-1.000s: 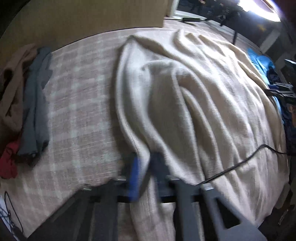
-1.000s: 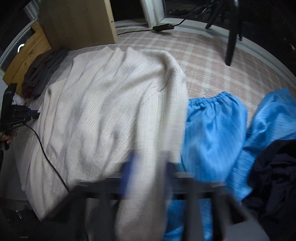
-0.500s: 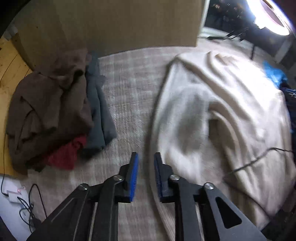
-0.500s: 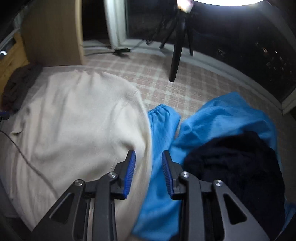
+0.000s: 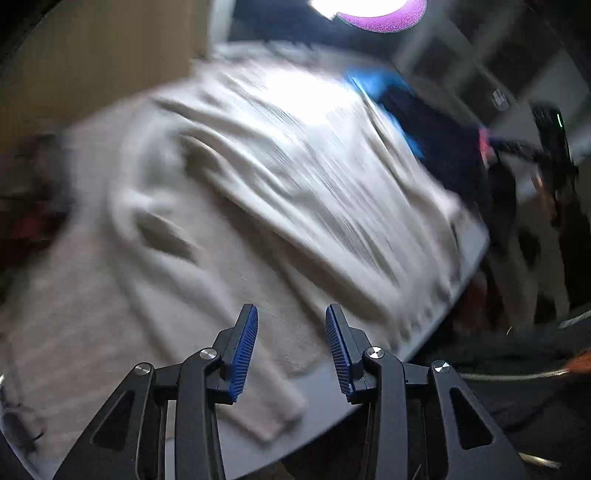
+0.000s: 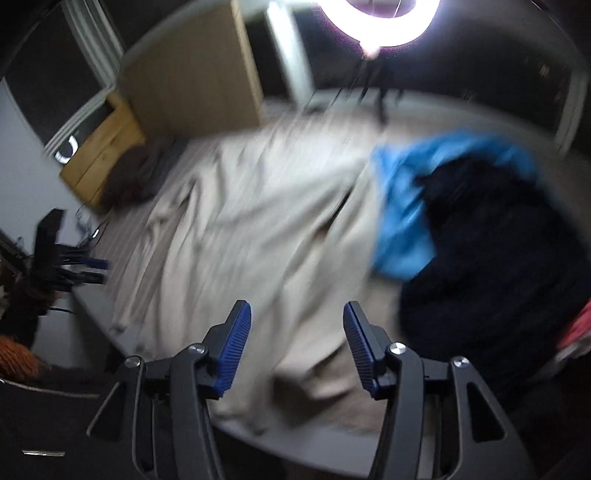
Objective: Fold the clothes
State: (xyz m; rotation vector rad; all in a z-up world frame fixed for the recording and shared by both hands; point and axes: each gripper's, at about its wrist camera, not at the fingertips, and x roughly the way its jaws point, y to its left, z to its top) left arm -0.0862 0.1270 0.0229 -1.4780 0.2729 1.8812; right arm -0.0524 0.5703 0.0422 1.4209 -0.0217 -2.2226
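Note:
A large cream knit garment lies spread over the bed, rumpled and blurred by motion. My left gripper hangs above its near edge with the jaws opening and nothing between the blue pads. The same cream garment fills the middle of the right wrist view. Over its near hem my right gripper is also opening, its pads apart and bare. The left gripper shows at the left edge of the right wrist view.
A blue garment and a dark navy one are piled to the right of the cream one. A brown heap lies by the wooden headboard. A ring light glares at the top. The bed edge is close below.
Both grippers held the cream garment a second ago, let it go and pulled back and up toward the near bed edge. Their jaws have widened. The garment now lies spread on the bed.

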